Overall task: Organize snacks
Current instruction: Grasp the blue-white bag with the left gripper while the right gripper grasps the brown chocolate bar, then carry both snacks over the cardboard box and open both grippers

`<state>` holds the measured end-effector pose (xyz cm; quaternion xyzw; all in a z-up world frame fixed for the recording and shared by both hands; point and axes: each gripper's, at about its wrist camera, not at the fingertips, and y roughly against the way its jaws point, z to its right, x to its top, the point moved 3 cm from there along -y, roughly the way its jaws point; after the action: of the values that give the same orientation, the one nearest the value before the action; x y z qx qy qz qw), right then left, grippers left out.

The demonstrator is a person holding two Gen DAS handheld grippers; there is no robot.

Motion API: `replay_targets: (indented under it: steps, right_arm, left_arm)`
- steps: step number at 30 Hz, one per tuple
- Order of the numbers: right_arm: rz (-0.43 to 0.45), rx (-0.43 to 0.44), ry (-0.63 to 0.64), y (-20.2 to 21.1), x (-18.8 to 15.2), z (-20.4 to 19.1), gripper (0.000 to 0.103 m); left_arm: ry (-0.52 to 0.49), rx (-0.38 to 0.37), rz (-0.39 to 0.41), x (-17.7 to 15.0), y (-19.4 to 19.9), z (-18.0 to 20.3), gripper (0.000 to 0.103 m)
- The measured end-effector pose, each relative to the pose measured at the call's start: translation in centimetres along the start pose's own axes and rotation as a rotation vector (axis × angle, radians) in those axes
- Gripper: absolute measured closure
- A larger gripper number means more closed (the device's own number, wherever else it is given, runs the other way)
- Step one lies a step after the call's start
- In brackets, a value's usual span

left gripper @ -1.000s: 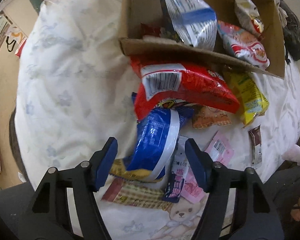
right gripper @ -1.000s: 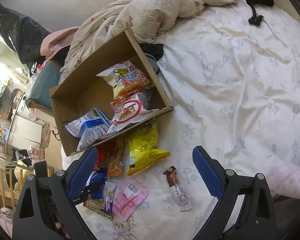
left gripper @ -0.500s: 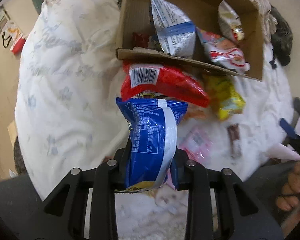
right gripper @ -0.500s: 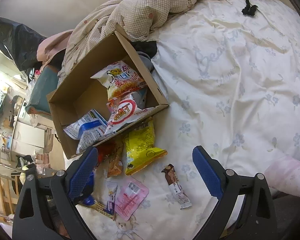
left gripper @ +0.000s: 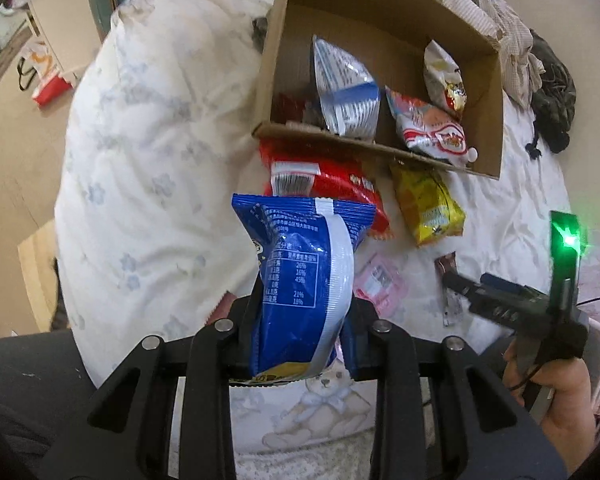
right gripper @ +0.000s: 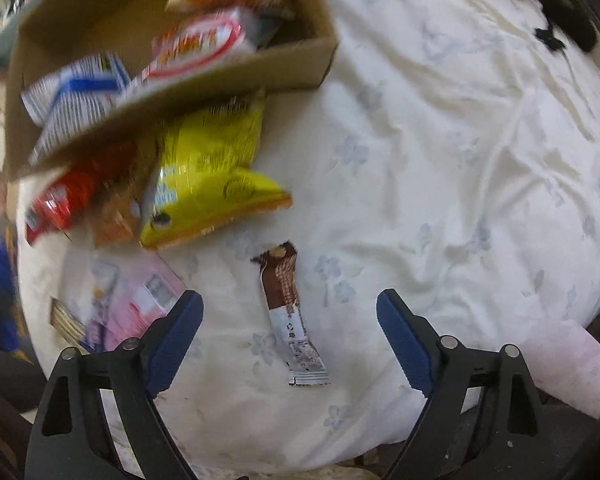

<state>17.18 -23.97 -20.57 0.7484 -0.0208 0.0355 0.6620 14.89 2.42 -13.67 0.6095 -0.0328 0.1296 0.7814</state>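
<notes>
Left wrist view: the left hand-held gripper (left gripper: 302,336) pinches a blue snack bag (left gripper: 304,280); the right hand-held gripper (right gripper: 290,344) is spread wide.

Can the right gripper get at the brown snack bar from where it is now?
Probably yes. The right gripper is open, and the brown snack bar lies flat on the bedsheet between its fingers, nothing covering it.

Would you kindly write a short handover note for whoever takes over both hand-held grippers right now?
Left hand-held gripper: shut on the blue snack bag, lifted off the bed.
Right hand-held gripper: open, empty, above the brown snack bar.
Done: several packets are in the cardboard box.
Left: box the blue bag, then the red bag, yellow bag, pink packet and bar.
</notes>
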Motion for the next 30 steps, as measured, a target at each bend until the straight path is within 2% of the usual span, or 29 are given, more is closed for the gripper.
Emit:
replay_targets:
  steps: [4,6,8,10,13,14,15,20,24,27,30]
  right_arm:
    - [-0.062,-0.033,0.051,-1.8,-0.5,-0.8,0.024]
    - [-0.082,-0.059,0.082,-2.4,-0.8,-1.2,0.037]
    - [-0.09,-0.101,0.115,-2.9,-1.2,-1.4,0.043]
    - [-0.091,-0.129,0.129,-3.3,-1.4,-1.3,0.044]
    - [-0.082,-0.126,0.128,-3.3,-1.6,-1.2,0.068]
    - [-0.079,-0.12,0.128,-3.1,-1.8,-1.2,0.08]
    - [-0.078,-0.113,0.129,-3.0,-1.9,-1.3,0.085]
    - [-0.023,-0.081,0.122,-1.1,-2.3,-1.0,0.086]
    - [0.039,-0.049,0.056,0.9,-2.2,0.1,0.086]
    - [0.125,-0.007,-0.009,3.2,-2.0,1.1,0.086]
    - [0.273,0.074,-0.077,6.8,-1.8,2.3,0.086]
  left_arm:
    - [-0.03,0.011,0.014,-0.1,-0.1,0.7,0.077]
    - [-0.036,0.005,0.013,-0.2,-0.2,0.9,0.076]
    - [-0.033,0.0,0.015,-0.2,-0.2,0.9,0.076]
    - [-0.025,0.005,0.021,-0.1,-0.2,0.8,0.076]
    - [-0.009,0.022,0.035,0.0,-0.2,0.3,0.076]
    - [0.003,0.023,0.037,0.0,-0.2,0.0,0.076]
    - [0.009,0.022,0.038,0.0,-0.3,-0.1,0.076]
    - [0.02,0.037,0.05,0.0,-0.3,-0.6,0.076]
    - [0.015,0.077,0.07,0.0,-0.2,-0.9,0.076]
    - [0.025,0.081,0.083,0.1,0.0,-1.3,0.076]
    - [0.028,0.103,0.094,0.1,0.1,-1.6,0.076]
